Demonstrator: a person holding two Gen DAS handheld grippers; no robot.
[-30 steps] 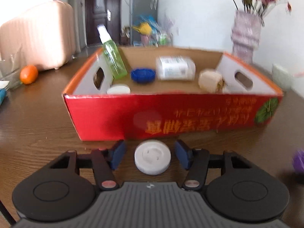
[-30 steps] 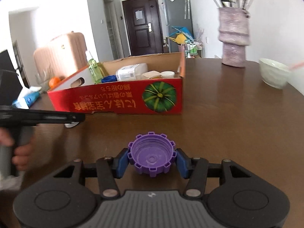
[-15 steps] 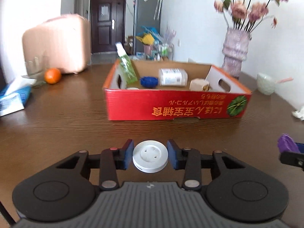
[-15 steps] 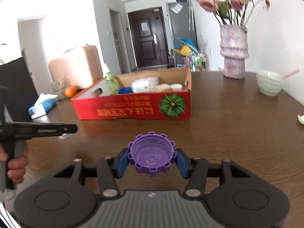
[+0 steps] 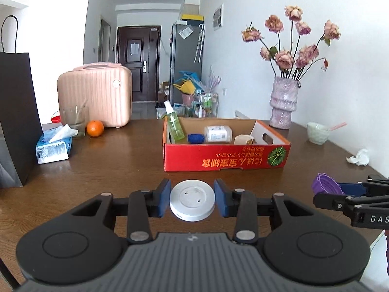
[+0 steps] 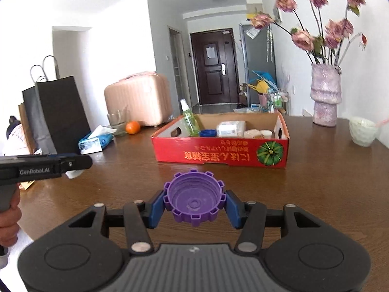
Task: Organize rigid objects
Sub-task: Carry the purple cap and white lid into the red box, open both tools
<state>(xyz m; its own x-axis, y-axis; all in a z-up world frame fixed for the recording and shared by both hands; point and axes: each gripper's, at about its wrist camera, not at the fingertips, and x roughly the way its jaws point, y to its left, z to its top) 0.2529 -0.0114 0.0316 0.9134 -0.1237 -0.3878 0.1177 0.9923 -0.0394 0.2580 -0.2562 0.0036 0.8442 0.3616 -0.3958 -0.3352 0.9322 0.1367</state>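
Short of the red box [image 5: 226, 163], we are carrying both pieces level: left fingers [image 5: 162, 200] clamped on white disc [image 5: 192, 200], right fingers [image 6: 155, 208] on purple cap [image 6: 194, 198]; we are aiming past its near wall.

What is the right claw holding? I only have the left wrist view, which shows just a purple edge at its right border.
Observer: A purple cap, open threaded side toward the camera, clamped between the right claw's blue pads.
Operator: Does the box's left wall have a handle hole?
Observer: Yes, the red box has a cut-out in that wall.
Operator: What is carrying the left claw?
Observer: A bare hand grips the handle of the left claw.
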